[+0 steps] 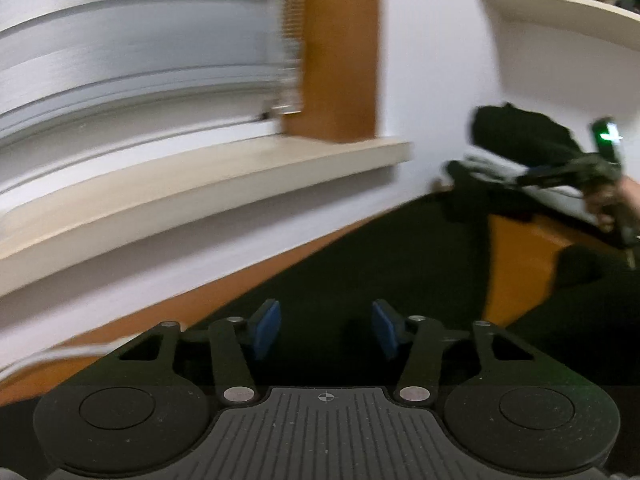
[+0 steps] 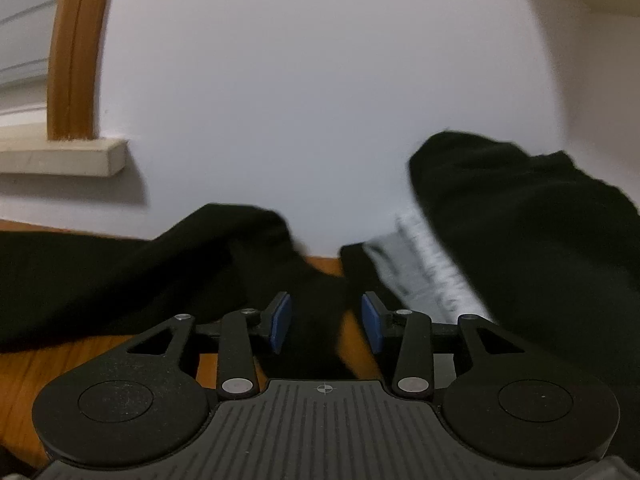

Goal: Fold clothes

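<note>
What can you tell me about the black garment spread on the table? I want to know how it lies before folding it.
The black garment is a dark, soft-looking fabric, lying rumpled across the orange-brown wooden table near the white wall. In the left wrist view it spreads wide and flat. One fold runs between the right gripper fingers, whose jaws stand apart. Its type cannot be told. A separate heap of black and grey-white clothes sits to its right.

Left gripper (image 1: 326, 330) and right gripper (image 2: 326, 322), black linkage arms, blue pads, silver pivot screws, ribbed base
</note>
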Tool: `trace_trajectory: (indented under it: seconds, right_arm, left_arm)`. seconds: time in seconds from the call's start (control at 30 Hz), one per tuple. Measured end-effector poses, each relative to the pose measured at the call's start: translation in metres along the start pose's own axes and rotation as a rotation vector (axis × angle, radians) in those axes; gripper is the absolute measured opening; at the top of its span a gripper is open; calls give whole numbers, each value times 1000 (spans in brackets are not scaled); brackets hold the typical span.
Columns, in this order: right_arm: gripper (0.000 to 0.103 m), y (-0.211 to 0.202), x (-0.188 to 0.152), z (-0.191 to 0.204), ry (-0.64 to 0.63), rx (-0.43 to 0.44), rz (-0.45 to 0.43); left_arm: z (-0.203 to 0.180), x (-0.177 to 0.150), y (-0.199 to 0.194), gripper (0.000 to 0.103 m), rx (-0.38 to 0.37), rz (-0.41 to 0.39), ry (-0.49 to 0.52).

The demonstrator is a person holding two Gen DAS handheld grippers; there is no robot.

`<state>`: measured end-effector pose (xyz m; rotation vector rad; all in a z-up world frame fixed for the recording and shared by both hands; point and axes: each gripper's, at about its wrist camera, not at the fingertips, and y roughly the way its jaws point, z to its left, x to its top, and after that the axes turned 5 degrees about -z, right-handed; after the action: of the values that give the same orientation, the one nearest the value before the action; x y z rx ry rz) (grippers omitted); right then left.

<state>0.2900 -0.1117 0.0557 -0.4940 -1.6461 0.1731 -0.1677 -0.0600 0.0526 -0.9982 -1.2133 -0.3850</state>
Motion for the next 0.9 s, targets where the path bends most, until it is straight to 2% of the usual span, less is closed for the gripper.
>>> trace_trajectory:
  seconds: [0.13, 0.2, 0.33, 0.43, 0.57, 0.73, 0.8, 0.83, 0.87, 0.9]
  right_arm:
    - [44, 9, 3, 1, 74, 46, 33]
    - [44, 19, 12, -2, 148, 69, 47]
    - [44, 40, 31, -10, 295, 115, 74]
    - [45, 56, 44, -14, 400, 144, 93]
    - [47, 89, 53, -10, 521, 155, 133]
    - [47, 116, 53, 1, 564, 128, 193]
    - [35, 114, 55, 3, 561, 124, 183]
    - [17, 101, 59, 4, 544, 126, 145]
    - [6, 89, 63, 5, 526, 128, 106]
    - [6, 77, 67, 6, 509, 130, 68]
  left_arm:
    - [-25, 6, 28, 49, -52, 24, 38]
    - [-27, 4, 36, 49, -74, 30, 35]
    - [-25, -2, 48, 41, -114, 41, 20]
    - [-18, -7, 55, 41, -127, 44, -14]
    - [-8, -10, 60, 41, -131, 41, -52]
    - [0, -11, 64, 41, -152, 56, -88]
    - [0, -11, 63, 41, -160, 52, -93]
    - [0, -11, 63, 41, -162, 51, -92]
    - [0, -11, 62, 41, -163, 51, -90]
    - [-1, -11, 62, 41, -164, 49, -89]
